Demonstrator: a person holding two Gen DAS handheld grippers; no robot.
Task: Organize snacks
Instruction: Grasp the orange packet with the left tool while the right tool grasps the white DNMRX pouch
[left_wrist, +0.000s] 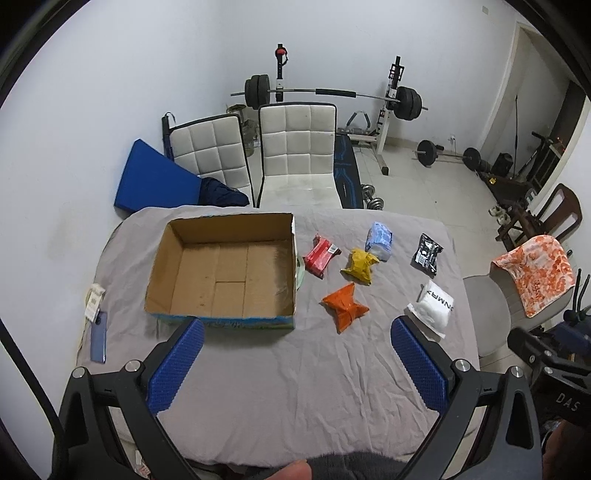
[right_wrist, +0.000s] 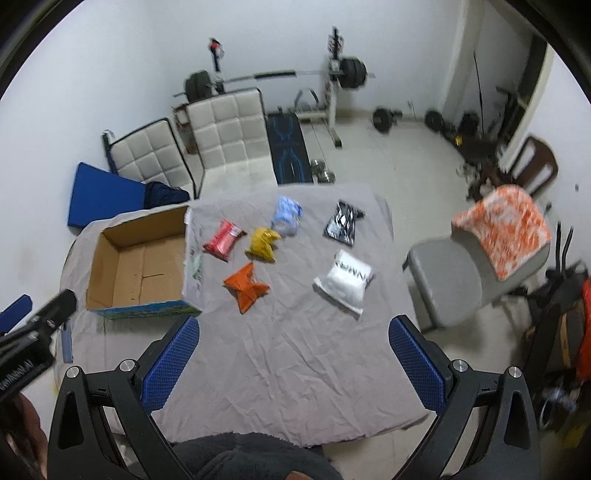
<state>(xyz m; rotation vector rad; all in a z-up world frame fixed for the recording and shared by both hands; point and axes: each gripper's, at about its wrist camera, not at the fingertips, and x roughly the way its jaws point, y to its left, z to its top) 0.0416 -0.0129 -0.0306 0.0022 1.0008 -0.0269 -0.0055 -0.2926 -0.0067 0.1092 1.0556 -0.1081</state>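
An empty open cardboard box (left_wrist: 221, 275) (right_wrist: 138, 266) sits on the left of the grey-clothed table (left_wrist: 295, 387) (right_wrist: 295, 350). Right of it lie several snack packets: red (left_wrist: 319, 255) (right_wrist: 223, 240), yellow (left_wrist: 360, 265) (right_wrist: 264, 243), orange (left_wrist: 344, 306) (right_wrist: 246, 286), light blue (left_wrist: 379, 240) (right_wrist: 286, 214), black (left_wrist: 426, 254) (right_wrist: 342, 221) and white (left_wrist: 432, 308) (right_wrist: 345, 286). My left gripper (left_wrist: 295, 365) hovers open above the table's near part. My right gripper (right_wrist: 293, 362) is also open, nothing between its blue pads.
A blue phone (left_wrist: 99, 336) and a white item (left_wrist: 94, 301) lie at the table's left edge. Two white chairs (left_wrist: 295, 147) stand behind the table, a grey chair with an orange towel (left_wrist: 535, 277) (right_wrist: 506, 229) to the right. Gym gear fills the back.
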